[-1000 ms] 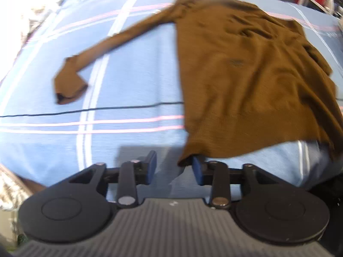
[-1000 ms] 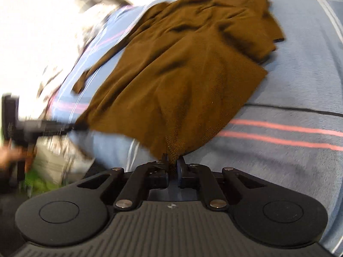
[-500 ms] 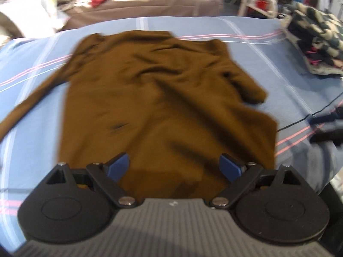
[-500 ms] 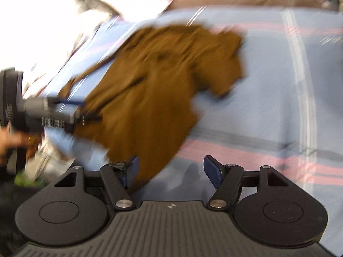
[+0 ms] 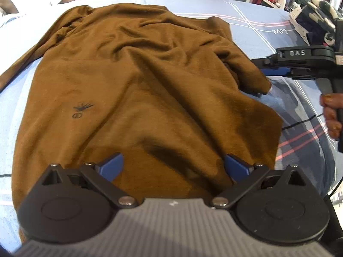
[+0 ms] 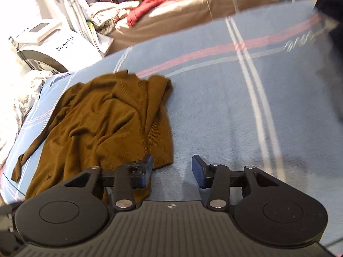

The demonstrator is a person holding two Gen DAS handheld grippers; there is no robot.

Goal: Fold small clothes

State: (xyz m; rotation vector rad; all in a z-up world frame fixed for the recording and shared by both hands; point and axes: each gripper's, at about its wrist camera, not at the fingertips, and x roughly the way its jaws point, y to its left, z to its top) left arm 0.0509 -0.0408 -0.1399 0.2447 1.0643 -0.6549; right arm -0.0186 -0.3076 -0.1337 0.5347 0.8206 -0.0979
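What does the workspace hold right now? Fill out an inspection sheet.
Surface: blue striped blanket, bare right of the garment.
Job's things: brown sweater spread flat, wrinkled, unfolded.
Clutter: nothing seen on the blanket.
Grippers: left tongs open over the hem after opening; right tongs open after narrowing, nothing between.
Cables: thin black cord beside the sweater.
Surroundings: red garment on a brown sofa; white appliance.

"DAS" on right claw point(image 5: 260, 68); "love" on blanket point(image 5: 253, 6)
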